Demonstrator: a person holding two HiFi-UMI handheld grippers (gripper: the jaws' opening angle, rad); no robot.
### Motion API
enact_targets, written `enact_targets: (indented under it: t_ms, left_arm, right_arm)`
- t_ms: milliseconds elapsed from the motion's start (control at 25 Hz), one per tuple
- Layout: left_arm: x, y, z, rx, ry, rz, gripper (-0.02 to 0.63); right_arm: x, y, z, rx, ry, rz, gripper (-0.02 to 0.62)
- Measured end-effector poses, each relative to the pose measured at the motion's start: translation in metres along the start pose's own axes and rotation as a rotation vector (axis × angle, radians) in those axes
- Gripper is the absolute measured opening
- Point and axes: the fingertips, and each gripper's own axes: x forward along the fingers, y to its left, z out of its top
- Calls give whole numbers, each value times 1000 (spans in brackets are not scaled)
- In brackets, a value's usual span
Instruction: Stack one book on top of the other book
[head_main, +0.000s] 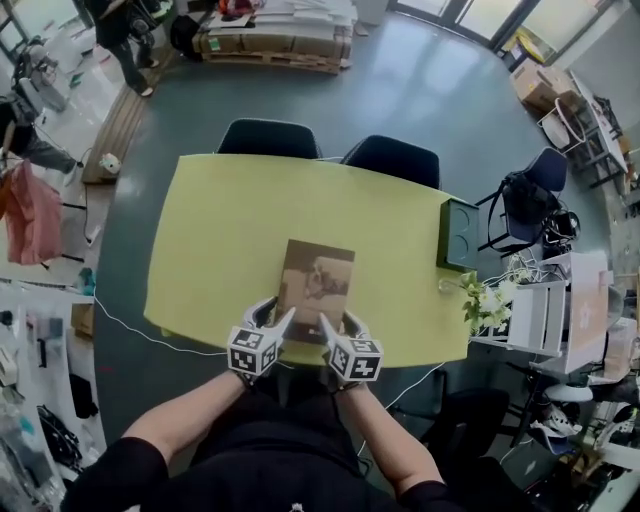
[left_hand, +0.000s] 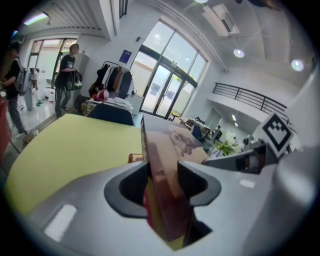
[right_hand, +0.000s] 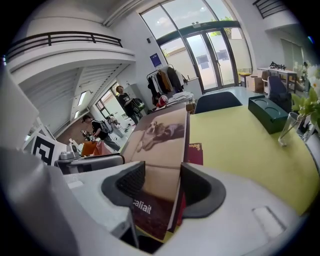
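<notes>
I am looking down at a yellow-green rectangular surface (head_main: 215, 235), and I am working from its near edge; my left tongs (head_main: 275, 318) are pinching the near left corner of a brown rectangular book (head_main: 317, 280) with a dog photograph on its cover; in the left gripper view the left tongs (left_hand: 162, 175) are pressing their dark pads against both faces of that cover (left_hand: 175, 145); the brown rectangular book is sitting over the near middle of the surface, its far end tilting away from me; a dark red flat book (left_hand: 134, 158) is lying on the surface under it, showing only as a sliver (right_hand: 196, 152) beside the brown one's edge, and I cannot tell whether the two are touching; my right tongs (head_main: 338, 325) are gripping the near right corner, and in the right gripper view the right tongs (right_hand: 157, 180) are clamping the same cover (right_hand: 160, 140); further right, a dark green box (head_main: 458, 235) is sitting at the surface's right edge.
</notes>
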Motion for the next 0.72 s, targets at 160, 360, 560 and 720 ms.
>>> enact_targets:
  t_ms: [160, 360, 560, 720]
  left_arm:
    - [24, 14, -17, -15, 12, 4, 199]
    - [43, 33, -42, -45, 55, 14, 201]
    - [61, 39, -61, -58, 92, 26, 201]
    - [72, 44, -73, -70, 116, 26, 201]
  right_arm:
    - [25, -15, -11, 6, 27, 1, 222]
    - [52, -28, -32, 13, 80, 2, 222]
    - [70, -43, -47, 37, 116, 10, 222]
    - [81, -53, -58, 46, 140, 10, 222]
